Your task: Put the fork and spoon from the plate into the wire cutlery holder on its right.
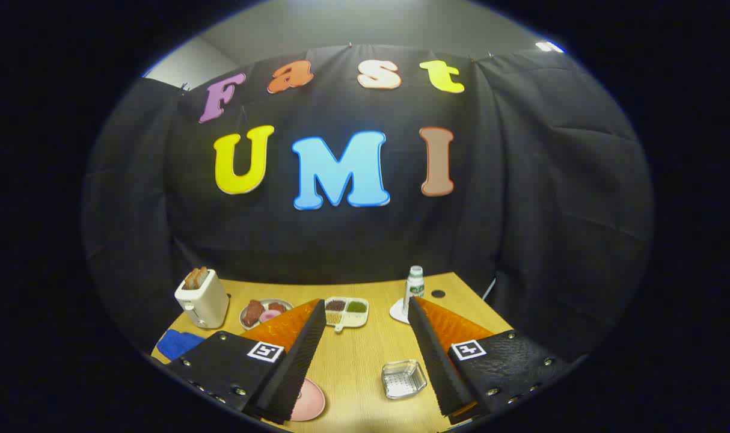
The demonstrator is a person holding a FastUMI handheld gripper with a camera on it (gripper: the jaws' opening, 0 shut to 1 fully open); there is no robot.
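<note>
Two jaws of the gripper (365,313) are held wide apart with nothing between them, above the bench (353,367). Near the left jaw the pink plate (309,402) is seen, the wire cutlery holder (403,379) to its right. Fork and spoon cannot be made out; thin, stiff, slippery handles are expected, best pinched mid-handle.

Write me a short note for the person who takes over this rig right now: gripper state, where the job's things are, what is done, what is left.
Gripper: open, fingers spread wide, holding nothing, raised above the table.
Pink plate: near the left finger, partly hidden behind it. I cannot see the fork or spoon from here.
Wire cutlery holder: to the plate's right, between the fingers close to the right one; it looks empty.
Done: nothing, as far as I can tell.
Left: find the fork and spoon at the plate, then put both into the holder.
</note>
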